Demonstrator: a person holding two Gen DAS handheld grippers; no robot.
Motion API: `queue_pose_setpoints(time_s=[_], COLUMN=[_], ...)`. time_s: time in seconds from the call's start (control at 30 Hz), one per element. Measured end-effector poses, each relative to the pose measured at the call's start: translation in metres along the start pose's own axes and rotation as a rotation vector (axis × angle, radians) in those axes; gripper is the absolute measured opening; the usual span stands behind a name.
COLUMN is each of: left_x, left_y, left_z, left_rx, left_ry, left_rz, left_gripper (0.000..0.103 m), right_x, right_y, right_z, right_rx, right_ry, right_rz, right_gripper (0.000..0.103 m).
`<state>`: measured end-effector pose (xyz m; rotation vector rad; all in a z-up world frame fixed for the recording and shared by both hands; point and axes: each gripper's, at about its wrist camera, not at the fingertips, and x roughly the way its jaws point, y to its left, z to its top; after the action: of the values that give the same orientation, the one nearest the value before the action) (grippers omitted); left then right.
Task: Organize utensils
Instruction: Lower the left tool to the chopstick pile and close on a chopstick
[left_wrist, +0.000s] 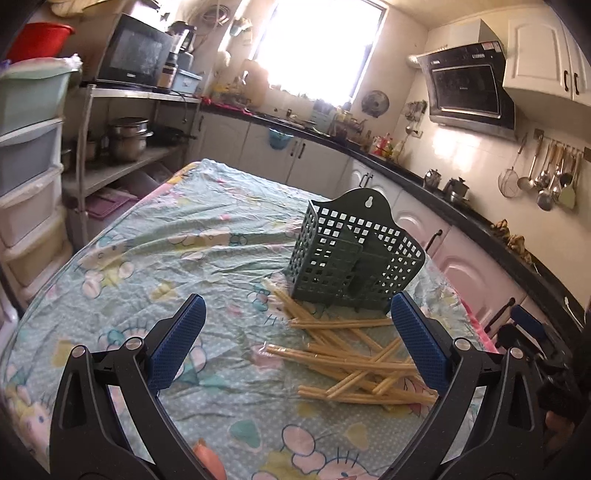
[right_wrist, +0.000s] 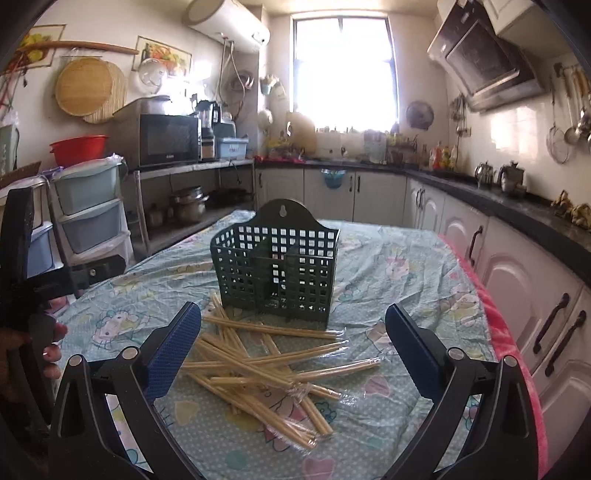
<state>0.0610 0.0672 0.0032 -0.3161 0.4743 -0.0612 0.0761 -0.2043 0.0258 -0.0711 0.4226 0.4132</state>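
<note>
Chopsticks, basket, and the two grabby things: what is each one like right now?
Chopsticks: loose, crisscrossed pile on the table cloth, some in clear wrap, none picked up.
Green basket: upright behind the pile, looks empty.
Left gripper: fingers wide open, holding nothing.
Right gripper: fingers wide open, holding nothing.

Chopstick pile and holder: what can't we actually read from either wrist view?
- Chopstick pile: exact count; sticks overlap and clear wrap glares, both views.
- Pile's right end, left wrist view: hidden behind the left claw's right finger.
- Green holder: floor of its compartments; lattice walls screen it, so contents uncertain.
- Right claw: open, holding nothing.
- Window: blown out.
</note>
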Motion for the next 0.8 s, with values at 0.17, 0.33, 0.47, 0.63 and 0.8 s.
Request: queue_pose_setpoints(time_s=[0.17,0.33,0.47,0.63,0.8], left_x=[0.026,0.061,0.084,0.104,0.126], left_y=[-0.003,0.001,0.006,0.012,0.022], left_z=[0.013,0.017,0.012,0.006,-0.001], left_rx=[0.003,-0.032,-0.042,-0.06,-0.095], left_ry=[0.072,0.174,0.236,0.307,0.389], left_rz=[-0.031,-0.09,-0.123,-0.161,-0.178], left_gripper=[0.093,0.092,0.089,0.079,0.07], right_x=[0.035,0.064,0.086,0.113,0.133], right_y=[-0.019,-0.032,-0.042,-0.056,-0.066], right_z=[0.008,0.008,0.004,-0.006,-0.017], right_rx=[0.017,0.032,0.043,0.101,0.156], right_ry=[0.105,0.197,0.27,0.373,0.447], right_rz=[-0.006,0.007,0.012,0.057,0.095], right_gripper=[0.097,0.097,0.097,0.082,0.075])
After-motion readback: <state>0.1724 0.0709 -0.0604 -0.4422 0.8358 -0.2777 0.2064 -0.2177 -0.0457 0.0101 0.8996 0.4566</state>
